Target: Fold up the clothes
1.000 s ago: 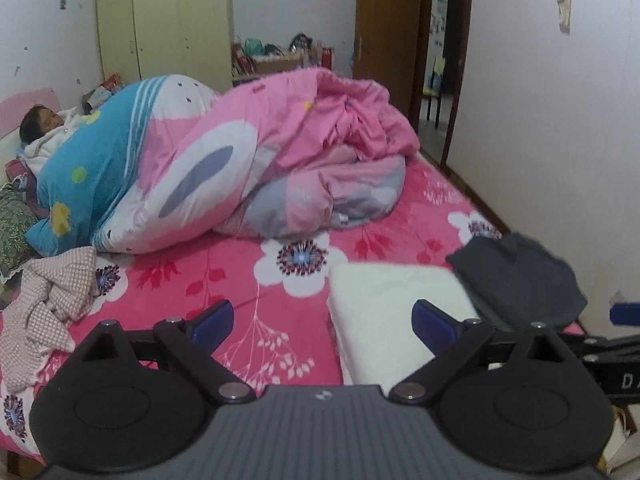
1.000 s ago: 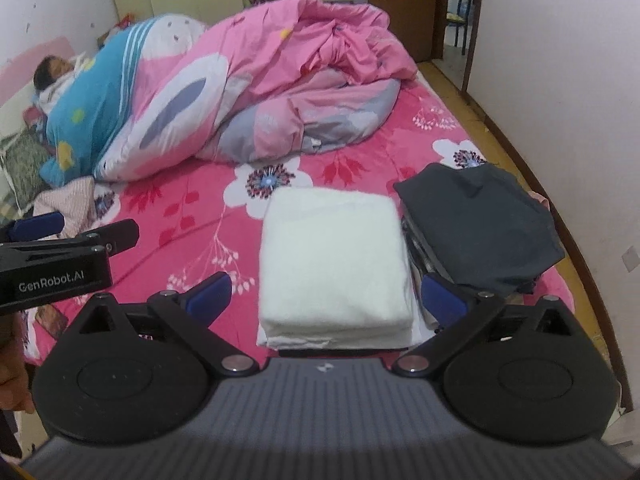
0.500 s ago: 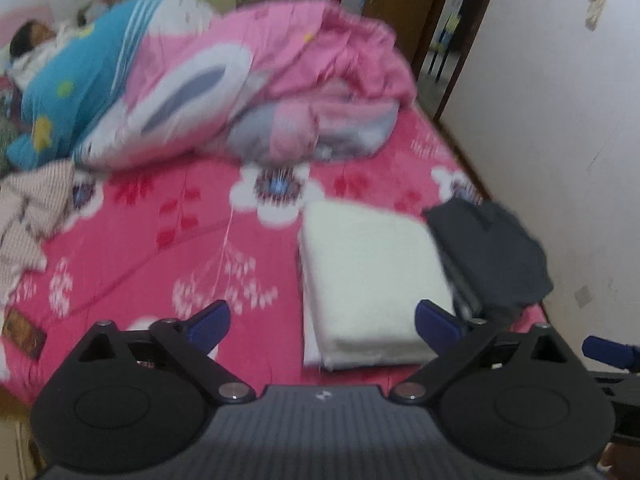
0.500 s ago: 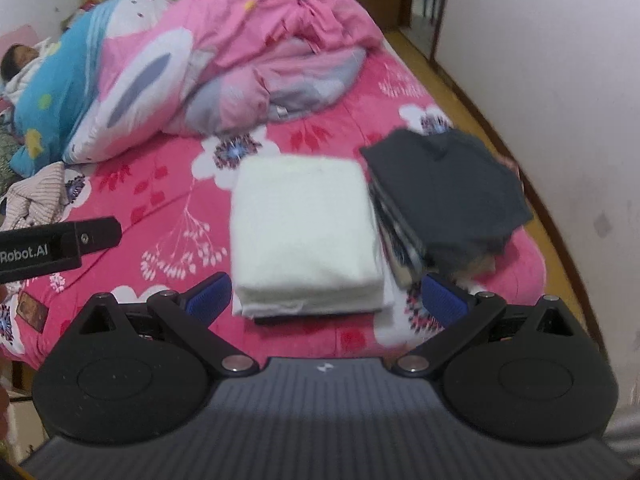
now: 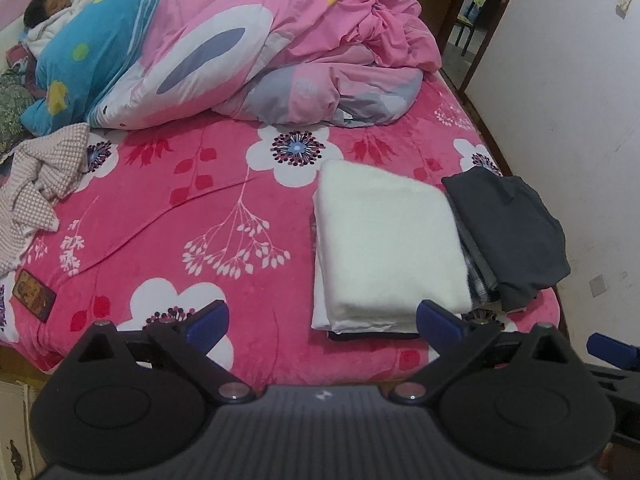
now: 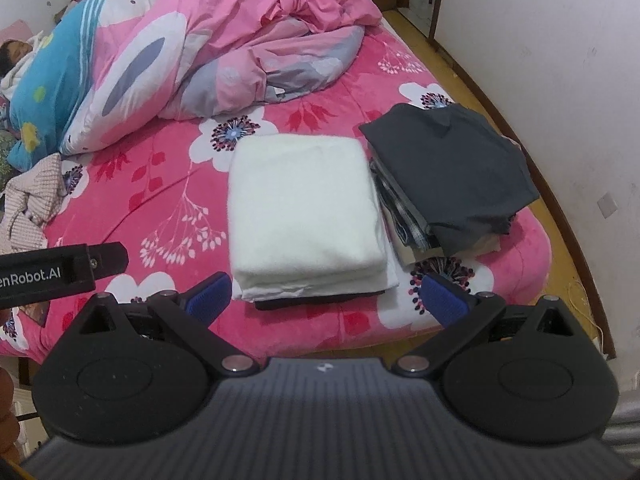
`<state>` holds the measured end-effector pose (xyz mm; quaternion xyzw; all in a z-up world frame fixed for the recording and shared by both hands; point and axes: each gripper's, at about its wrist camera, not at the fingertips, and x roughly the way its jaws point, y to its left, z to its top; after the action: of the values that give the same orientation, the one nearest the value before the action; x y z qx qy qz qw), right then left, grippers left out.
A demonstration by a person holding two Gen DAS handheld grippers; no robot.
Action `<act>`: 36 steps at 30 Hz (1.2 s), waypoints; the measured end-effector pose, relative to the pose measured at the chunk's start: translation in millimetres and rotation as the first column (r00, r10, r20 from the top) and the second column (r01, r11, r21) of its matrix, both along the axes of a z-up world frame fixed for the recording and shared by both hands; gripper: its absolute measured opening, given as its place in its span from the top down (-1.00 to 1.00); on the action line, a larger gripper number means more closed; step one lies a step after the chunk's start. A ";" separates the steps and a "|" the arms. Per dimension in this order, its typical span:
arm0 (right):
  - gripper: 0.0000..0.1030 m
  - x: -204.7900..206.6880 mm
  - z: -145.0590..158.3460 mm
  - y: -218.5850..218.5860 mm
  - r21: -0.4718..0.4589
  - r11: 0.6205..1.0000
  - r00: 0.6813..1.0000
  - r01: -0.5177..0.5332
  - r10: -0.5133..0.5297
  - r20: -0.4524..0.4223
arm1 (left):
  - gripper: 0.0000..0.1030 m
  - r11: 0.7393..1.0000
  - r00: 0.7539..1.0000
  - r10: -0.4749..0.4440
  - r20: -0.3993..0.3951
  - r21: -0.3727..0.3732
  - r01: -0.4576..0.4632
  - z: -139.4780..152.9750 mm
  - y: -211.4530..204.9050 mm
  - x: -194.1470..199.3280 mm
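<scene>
The left gripper point(image 5: 322, 317) is hanging at the bottom of its frame with its jaws spread wide and empty, ribbed blue pads point(image 5: 208, 319) on matte black arms. The right gripper point(image 6: 326, 295) is sitting low in its own frame, equally wide and holding nothing. At the left edge of the right wrist view, a black bar of the left gripper is showing white lettering that reads "enRobot.AI", cut off at the frame edge.

Just beyond the fingertips, at centre frame, a folded white garment point(image 6: 302, 204) is lying as a fluffy, squarish block on top of thinner white and dark layers. Touching its right side, a dark grey folded stack point(image 6: 452, 168) is resting with a smooth grey piece on top and checked fabric edges showing beneath.

Both are lying on a plush pink blanket point(image 5: 192, 216) printed with white flowers and red leaves, covering the bed. At the left edge, a crumpled checked garment point(image 5: 36, 176) is lying unfolded. Across the top, a puffy pink, white and blue quilt point(image 5: 224, 48) is bunching in heavy folds, and a person point(image 5: 44, 4) is lying under it at upper left.
</scene>
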<state>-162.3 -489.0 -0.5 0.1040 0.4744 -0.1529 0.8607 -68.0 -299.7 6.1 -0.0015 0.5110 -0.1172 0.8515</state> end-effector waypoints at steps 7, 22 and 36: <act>-0.97 -2.0 -0.7 -6.0 -0.039 0.999 0.999 0.035 -0.036 -0.022 | -0.95 1.000 1.000 -0.011 0.002 0.024 0.011 -2.2 -7.0 1.6; -0.97 -17.1 3.8 -1.9 -0.027 0.997 0.995 0.078 -0.079 -0.053 | -0.95 0.995 0.996 -0.084 -0.027 0.055 0.085 -6.8 -5.4 -11.7; -0.97 -43.3 4.3 -8.4 -0.126 0.981 0.983 0.148 -0.160 -0.091 | -0.95 0.985 0.985 -0.166 -0.048 0.033 0.167 -13.6 -33.0 -29.5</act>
<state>-205.6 -497.4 3.8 0.0809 0.4979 -0.2521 0.8258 -97.5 -332.7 -7.6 0.0545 0.5304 -0.1783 0.8270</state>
